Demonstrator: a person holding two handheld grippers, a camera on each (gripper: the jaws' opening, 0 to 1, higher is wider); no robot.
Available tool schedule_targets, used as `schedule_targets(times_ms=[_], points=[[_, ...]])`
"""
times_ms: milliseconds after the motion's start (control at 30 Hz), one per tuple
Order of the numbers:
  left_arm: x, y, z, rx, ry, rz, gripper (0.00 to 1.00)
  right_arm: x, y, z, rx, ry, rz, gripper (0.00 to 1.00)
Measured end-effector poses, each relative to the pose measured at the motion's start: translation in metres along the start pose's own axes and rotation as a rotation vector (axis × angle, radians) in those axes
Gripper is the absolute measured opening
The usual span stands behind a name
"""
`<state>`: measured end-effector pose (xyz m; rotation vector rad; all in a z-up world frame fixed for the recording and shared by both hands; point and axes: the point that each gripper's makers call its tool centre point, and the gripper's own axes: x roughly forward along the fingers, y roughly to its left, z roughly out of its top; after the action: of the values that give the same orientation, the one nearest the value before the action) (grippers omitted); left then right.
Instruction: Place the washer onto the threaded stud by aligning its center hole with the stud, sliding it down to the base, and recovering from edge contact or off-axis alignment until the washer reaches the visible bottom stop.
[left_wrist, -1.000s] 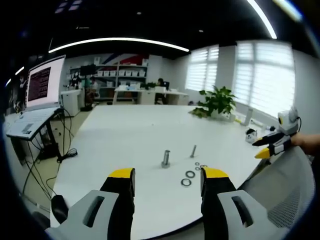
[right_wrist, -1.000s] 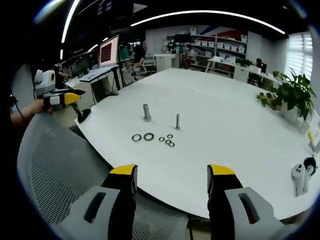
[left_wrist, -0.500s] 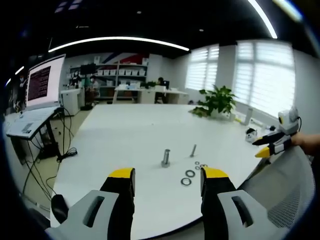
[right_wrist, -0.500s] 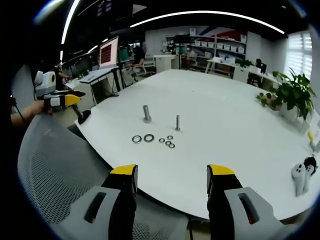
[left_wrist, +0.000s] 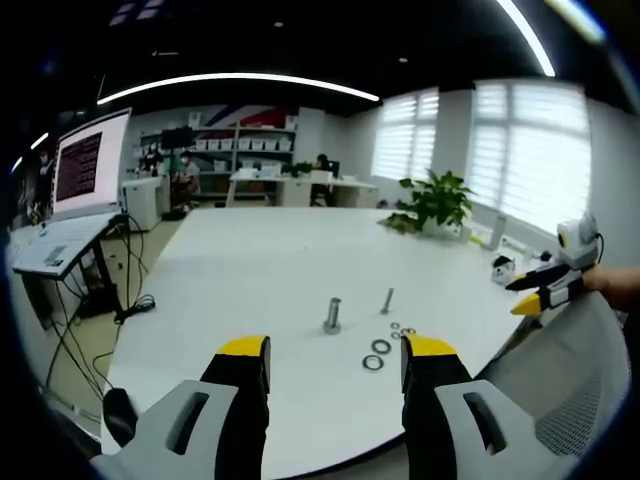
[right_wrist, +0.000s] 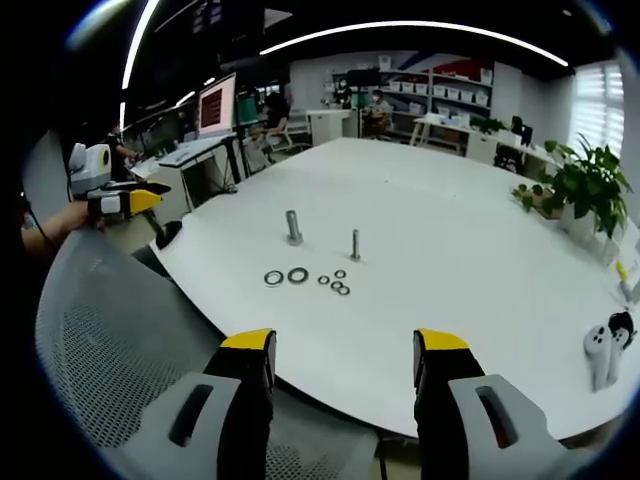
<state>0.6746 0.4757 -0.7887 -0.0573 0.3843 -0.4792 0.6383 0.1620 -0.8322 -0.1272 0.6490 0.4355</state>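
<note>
Left gripper view: left gripper (left_wrist: 335, 355) at 6 o'clock, yellow-tipped jaws spread wide, nothing between them, held above the near edge of a white table (left_wrist: 260, 260). Just past the jaw tips, near centre, a thick threaded stud (left_wrist: 332, 315) standing upright on the tabletop; a thinner stud (left_wrist: 387, 301) upright at its 2 o'clock, a little apart. Two larger washers (left_wrist: 377, 355) lying flat side by side at 5 o'clock from the thick stud, close to the right jaw tip but not touching it; a cluster of small washers (left_wrist: 402, 330) just beyond, at 4 o'clock from the thin stud. At 3 o'clock, the right gripper (left_wrist: 540, 293) held out over a grey mesh chair back (left_wrist: 560, 390), off the table; jaw gap there impossible to judge. Potted plant (left_wrist: 433, 205) at 1 o'clock on the far table edge; laptop (left_wrist: 75, 190) with lit screen at 9 o'clock.

Right gripper view: right gripper (right_wrist: 345, 350) at 6 o'clock, jaws likewise wide apart and empty, well short of the parts. Thick stud (right_wrist: 293, 227) and thin stud (right_wrist: 355, 244) upright just above centre; larger washers (right_wrist: 286, 275) at 6 o'clock from the thick stud, small washers (right_wrist: 336, 281) at 7 o'clock from the thin one, all flat on the table (right_wrist: 450, 230). Left gripper (right_wrist: 128, 200) at 9 o'clock, beyond the chair back (right_wrist: 110, 340). Plant (right_wrist: 585, 190) at 3 o'clock.
</note>
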Motion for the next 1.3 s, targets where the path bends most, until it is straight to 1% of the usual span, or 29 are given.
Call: schedule_targets(times_ms=[267, 367, 667, 700, 800, 900, 1000, 1067, 1167, 1300], points=[[0.0, 0.0, 0.0, 0.001, -0.001, 0.001, 0.51, 0.0, 0.0, -0.001, -0.005, 0.007, 0.001, 0.57], [0.0, 0.0, 0.0, 0.0, -0.001, 0.001, 0.51, 0.0, -0.002, -0.002, -0.009, 0.015, -0.01, 0.58], [0.0, 0.0, 0.0, 0.001, 0.001, -0.002, 0.5, 0.001, 0.001, -0.004, -0.024, 0.037, 0.003, 0.58], [0.0, -0.001, 0.0, 0.001, 0.002, -0.002, 0.5, 0.002, 0.002, -0.005, -0.03, 0.042, 0.008, 0.59], [0.0, 0.0, 0.0, 0.002, 0.003, -0.004, 0.5, 0.004, 0.009, -0.01, -0.078, 0.09, 0.041, 0.63], [0.0, 0.001, 0.001, -0.001, -0.004, -0.002, 0.5, 0.004, 0.016, -0.008, -0.114, 0.093, 0.082, 0.63], [0.0, 0.001, 0.001, -0.002, -0.006, -0.003, 0.5, 0.005, 0.019, -0.011, -0.115, 0.116, 0.125, 0.63], [0.0, 0.002, 0.001, 0.0, -0.004, -0.005, 0.5, 0.008, 0.015, -0.011, -0.113, 0.131, 0.138, 0.62], [0.0, 0.002, 0.0, -0.001, -0.003, -0.007, 0.5, 0.015, 0.005, -0.007, -0.119, 0.14, 0.153, 0.6], [0.0, 0.003, 0.0, -0.001, -0.004, -0.004, 0.5, 0.024, -0.001, -0.006, -0.127, 0.155, 0.18, 0.58]])
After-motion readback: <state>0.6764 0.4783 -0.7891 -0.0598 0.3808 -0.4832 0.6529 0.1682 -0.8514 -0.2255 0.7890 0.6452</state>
